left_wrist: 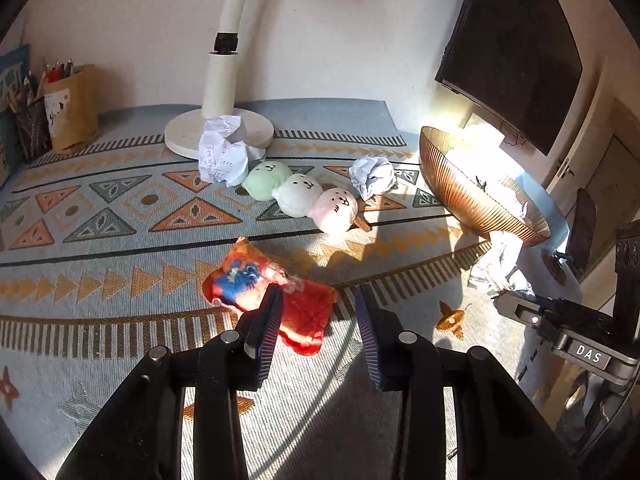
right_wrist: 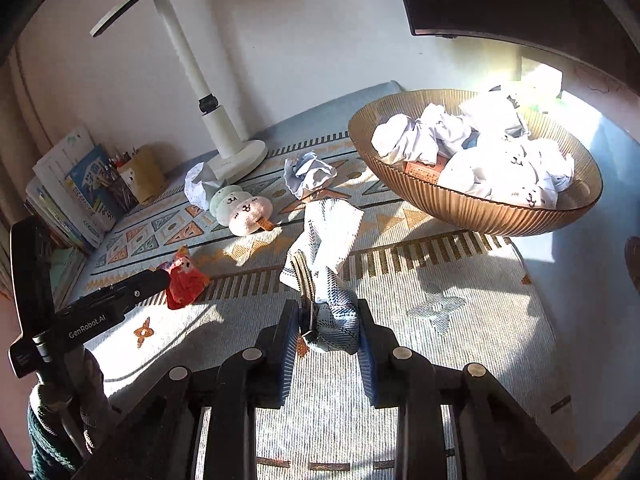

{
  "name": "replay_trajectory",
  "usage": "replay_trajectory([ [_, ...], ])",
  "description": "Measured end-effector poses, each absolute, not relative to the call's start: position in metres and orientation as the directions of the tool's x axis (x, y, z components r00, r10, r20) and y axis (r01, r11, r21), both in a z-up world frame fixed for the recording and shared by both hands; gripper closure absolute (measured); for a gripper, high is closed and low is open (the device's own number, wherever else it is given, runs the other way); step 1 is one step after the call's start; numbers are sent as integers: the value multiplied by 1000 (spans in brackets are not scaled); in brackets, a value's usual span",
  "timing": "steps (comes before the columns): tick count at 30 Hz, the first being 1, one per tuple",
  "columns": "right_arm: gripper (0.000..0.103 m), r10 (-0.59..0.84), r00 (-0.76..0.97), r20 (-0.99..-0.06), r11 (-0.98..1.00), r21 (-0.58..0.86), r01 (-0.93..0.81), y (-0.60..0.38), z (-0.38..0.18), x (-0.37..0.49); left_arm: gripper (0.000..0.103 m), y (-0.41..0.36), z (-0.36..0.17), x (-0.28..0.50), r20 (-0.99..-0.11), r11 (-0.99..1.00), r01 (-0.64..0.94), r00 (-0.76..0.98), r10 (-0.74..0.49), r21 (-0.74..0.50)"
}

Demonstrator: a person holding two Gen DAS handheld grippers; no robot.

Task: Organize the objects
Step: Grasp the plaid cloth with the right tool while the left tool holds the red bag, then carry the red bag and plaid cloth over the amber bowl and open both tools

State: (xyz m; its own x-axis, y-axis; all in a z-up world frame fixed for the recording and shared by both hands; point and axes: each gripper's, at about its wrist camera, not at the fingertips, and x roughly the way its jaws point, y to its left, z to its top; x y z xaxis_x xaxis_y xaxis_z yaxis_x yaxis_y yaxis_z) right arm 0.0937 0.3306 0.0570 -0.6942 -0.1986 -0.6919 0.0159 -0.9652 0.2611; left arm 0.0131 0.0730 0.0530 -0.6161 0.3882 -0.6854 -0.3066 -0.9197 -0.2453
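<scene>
My left gripper (left_wrist: 317, 300) is open, its jaws around the near end of a red and blue crumpled wrapper (left_wrist: 248, 280) lying on the patterned cloth; the wrapper also shows in the right wrist view (right_wrist: 186, 278). My right gripper (right_wrist: 329, 320) is shut on a white and blue checked cloth pouch (right_wrist: 330, 248), held above the table near the amber ribbed bowl (right_wrist: 460, 208). The bowl (left_wrist: 460, 192) holds crumpled papers and white plush toys. A three-ball plush dango (left_wrist: 300, 196) and two crumpled paper balls (left_wrist: 372, 176) (left_wrist: 224, 152) lie behind the wrapper.
A white lamp base (left_wrist: 184, 136) stands at the back centre. A brown paper bag with pens (left_wrist: 74, 108) and books (right_wrist: 76, 184) stand at the left. A dark monitor (left_wrist: 512, 48) hangs at the right. The table's edge runs past the bowl.
</scene>
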Motion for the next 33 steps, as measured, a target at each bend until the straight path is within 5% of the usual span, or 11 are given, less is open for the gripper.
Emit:
replay_trajectory([
  [1, 76, -208, -697, -686, -961, 276, 15, 334, 58, 95, 53, 70, 49, 9, -703, -930, -273, -610, 365, -246],
  [6, 76, -236, -665, -709, -951, 310, 6, 335, 42, 91, 48, 52, 24, -6, -757, -923, -141, -535, 375, -358],
  [9, 76, -273, -648, -711, -937, 349, 12, 336, 31, 91, 34, 54, 25, -9, -771, -946, -90, -558, 307, -312],
  [13, 76, -291, -629, -720, -930, 367, 10, 335, 22, 85, 34, 64, 27, -20, -764, -930, -112, -540, 354, -351],
  [19, 76, -302, -637, -710, -929, 370, 27, 334, 23, 85, 34, 96, 29, -49, -785, -944, -217, -526, 328, -249],
  [25, 76, -312, -652, -692, -921, 389, 27, 339, 22, 84, 37, 98, 23, -26, -793, -960, -237, -552, 258, -147],
  [26, 76, -314, -660, -682, -918, 395, 28, 339, 24, 85, 41, 98, 23, -23, -787, -963, -230, -565, 248, -138],
  [27, 76, -323, -671, -668, -913, 407, 34, 340, 28, 87, 60, 99, 23, -23, -785, -968, -225, -579, 222, -108],
  [28, 76, -338, -685, -646, -905, 424, 46, 341, 34, 90, 65, 101, 24, -24, -786, -969, -232, -581, 209, -87],
  [33, 76, -311, -788, -532, -900, 431, 64, 364, 86, 107, 68, 101, 62, -18, -712, -928, -289, -599, 366, -234],
])
